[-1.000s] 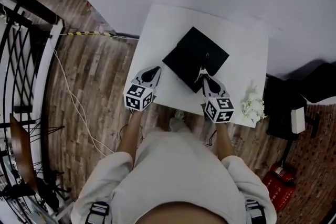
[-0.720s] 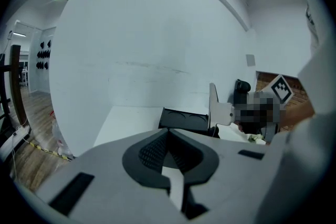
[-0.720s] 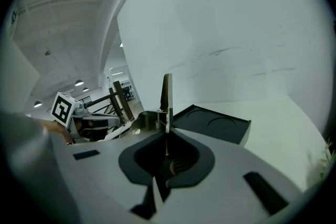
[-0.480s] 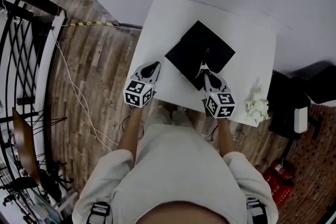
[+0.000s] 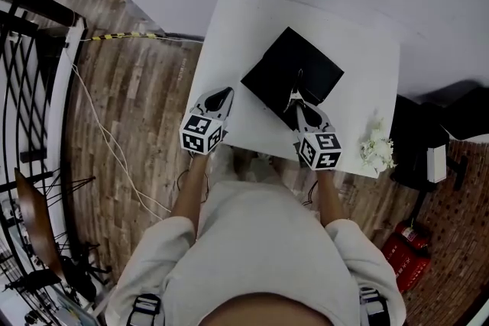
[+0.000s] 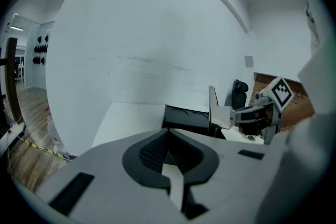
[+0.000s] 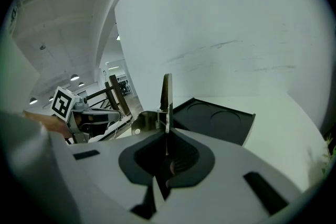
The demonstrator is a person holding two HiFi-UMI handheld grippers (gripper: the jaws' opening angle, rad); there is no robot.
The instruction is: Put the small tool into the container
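Right gripper (image 7: 167, 136) is pinching the thin silver metal tool (image 7: 166, 99), holding it upright over the flat black square container (image 7: 220, 119), maybe touching it. Next it needs lowering and letting go.

Seen from above, the person wears a pale short-sleeved top (image 5: 252, 256), with a dark buckled left shoulder strap (image 5: 142, 309) and a matching right shoulder strap (image 5: 370, 308). The left gripper (image 5: 221, 94) and right gripper (image 5: 294, 98) share one build: light grey moulded shells with dark rectangular slots, lined inside with black ribbed pads (image 6: 151, 152) framing a teardrop-shaped hollow. Each carries a white cube printed with black square markers at its near end, the left marker cube (image 5: 202, 135) and the right marker cube (image 5: 319, 150).
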